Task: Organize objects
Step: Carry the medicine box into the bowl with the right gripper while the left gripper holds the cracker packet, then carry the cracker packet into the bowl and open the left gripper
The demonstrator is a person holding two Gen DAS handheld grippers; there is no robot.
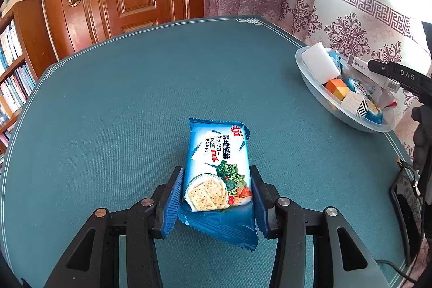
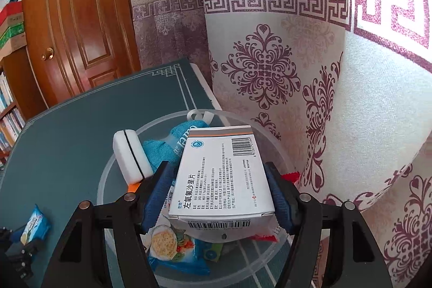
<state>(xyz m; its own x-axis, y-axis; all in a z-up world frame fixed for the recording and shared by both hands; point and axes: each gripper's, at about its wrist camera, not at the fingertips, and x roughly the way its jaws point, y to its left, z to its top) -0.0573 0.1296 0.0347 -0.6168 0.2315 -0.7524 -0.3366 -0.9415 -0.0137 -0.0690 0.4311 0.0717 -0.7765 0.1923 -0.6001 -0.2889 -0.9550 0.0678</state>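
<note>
With our left gripper (image 1: 216, 196) clamping the crackers (image 1: 218, 174) mid-tabletop (image 1: 121, 99) and our right gripper (image 2: 221, 193) gripping the box (image 2: 221, 174), we should lower it flat into the bowl (image 2: 108, 180) at the right edge.

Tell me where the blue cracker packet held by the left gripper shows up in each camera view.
Left wrist view: the cracker packet sits low in the centre, between the left gripper jaws.
Right wrist view: the same packet is small at the lower left edge, on the teal table mat.
Shared landmark: the clear plastic bowl.
</note>
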